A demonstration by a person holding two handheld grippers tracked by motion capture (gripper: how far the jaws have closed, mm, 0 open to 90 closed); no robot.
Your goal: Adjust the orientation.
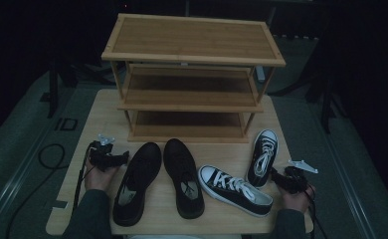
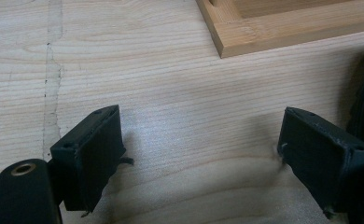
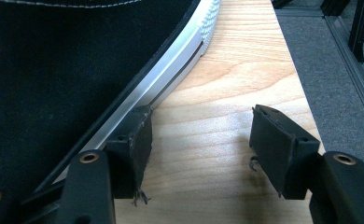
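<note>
Both claws gape empty: left gripper [image 1: 116, 158] beside the black leather shoe [image 1: 137, 181], right gripper [image 1: 280, 178] seemingly touching the sneaker [image 1: 262, 157], near the tabletop's [image 1: 107, 112] right edge, poised to shelve.

The high view looks forward and down from above the person's side onto the whole wooden table [image 1: 102, 112] and the shoe rack [image 1: 192, 74] at its far end. The left gripper view sits very low and close to the table [image 2: 171, 93], looking toward a corner of the shoe rack [image 2: 283, 28]. The right gripper view is also low and close, right beside a black sneaker [image 3: 68, 70], which the high view shows too [image 1: 262, 158].
</note>
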